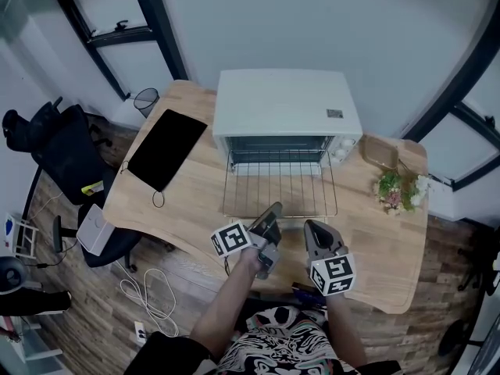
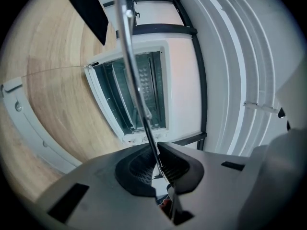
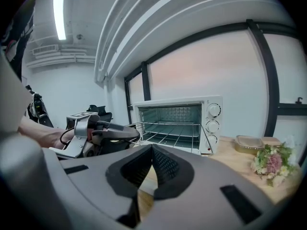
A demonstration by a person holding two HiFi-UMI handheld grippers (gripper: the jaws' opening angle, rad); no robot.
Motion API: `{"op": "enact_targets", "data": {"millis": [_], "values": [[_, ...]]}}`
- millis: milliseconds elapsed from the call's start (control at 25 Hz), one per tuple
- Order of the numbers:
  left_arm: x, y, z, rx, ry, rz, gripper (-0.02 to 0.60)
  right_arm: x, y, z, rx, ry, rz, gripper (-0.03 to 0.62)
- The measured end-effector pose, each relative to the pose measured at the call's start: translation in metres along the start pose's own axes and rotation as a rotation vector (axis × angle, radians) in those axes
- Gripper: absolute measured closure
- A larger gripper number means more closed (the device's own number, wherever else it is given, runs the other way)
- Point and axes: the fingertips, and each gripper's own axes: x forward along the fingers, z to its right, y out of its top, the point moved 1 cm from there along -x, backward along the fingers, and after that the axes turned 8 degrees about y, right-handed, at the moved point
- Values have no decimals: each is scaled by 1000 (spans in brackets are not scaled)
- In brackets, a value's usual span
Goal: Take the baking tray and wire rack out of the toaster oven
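Silver wire rack juts from the white toaster oven toward the left claw, clamped on its front bar; the right claw sits just beside, closed and empty.

The white toaster oven stood on the wooden bench, with the wire rack lying out in front of it. The left tool met the rack's front edge, and the right tool hung just beside it. Left of the oven lay a black pad. To the oven's right were a shallow container and flowers.
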Motion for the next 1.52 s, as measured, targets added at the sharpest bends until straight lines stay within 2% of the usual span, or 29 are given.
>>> {"op": "enact_targets", "data": {"millis": [240,760,1000,1160,1400,1520], "values": [[-12,-7,-8,-11,15,-10,563,5,-4,-11,-3,24,-12,594],[-37,1,-23,-32,34,31,563,22,-11,-36,-13,88,-49,594],[-52,14,-32,-54,44,70,563,33,-12,-44,-34,117,-66,594],[-63,22,-42,-32,78,97,563,36,-11,-40,-41,122,-72,594],[-76,32,-46,-88,53,151,563,47,-10,-48,-54,161,-83,594],[-87,38,-53,-90,83,178,563,54,-11,-56,-61,188,-95,594]]}}
